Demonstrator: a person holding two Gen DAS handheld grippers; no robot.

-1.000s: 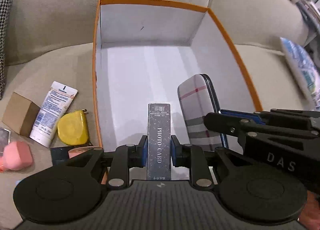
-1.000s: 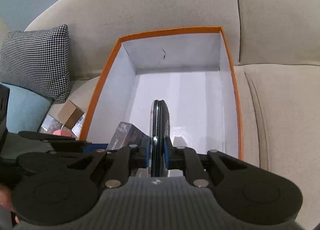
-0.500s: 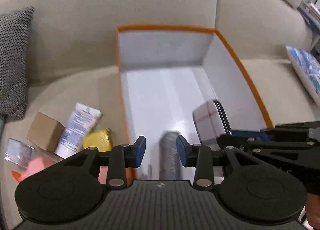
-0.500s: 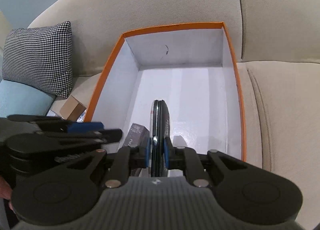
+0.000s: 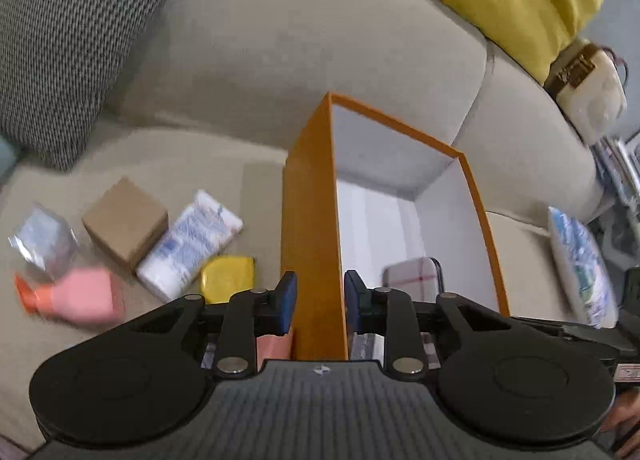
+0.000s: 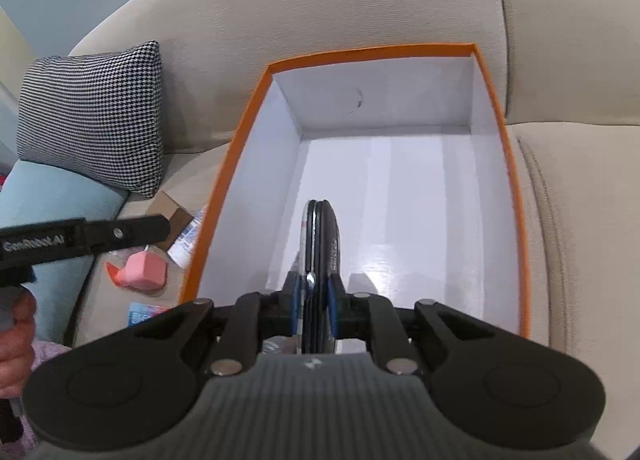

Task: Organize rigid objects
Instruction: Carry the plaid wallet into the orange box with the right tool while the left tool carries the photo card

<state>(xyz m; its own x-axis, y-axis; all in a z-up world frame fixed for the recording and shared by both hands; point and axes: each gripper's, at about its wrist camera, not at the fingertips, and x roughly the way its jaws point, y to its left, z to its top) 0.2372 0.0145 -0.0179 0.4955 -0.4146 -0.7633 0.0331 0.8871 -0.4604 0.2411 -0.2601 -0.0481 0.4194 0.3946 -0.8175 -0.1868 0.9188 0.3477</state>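
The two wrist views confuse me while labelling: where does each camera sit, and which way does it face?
Left wrist: on the left tongs, open, looking down across the orange box wall and sofa clutter.
Right wrist: on the right tongs, gripping the plaid case inside the box; a hand shows.
Shared: box, case, brown box.

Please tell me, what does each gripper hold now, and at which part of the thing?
The right gripper clamps the plaid case by its near end, standing on edge inside the orange box. The left gripper holds nothing; its jaws have just been closing, empty.
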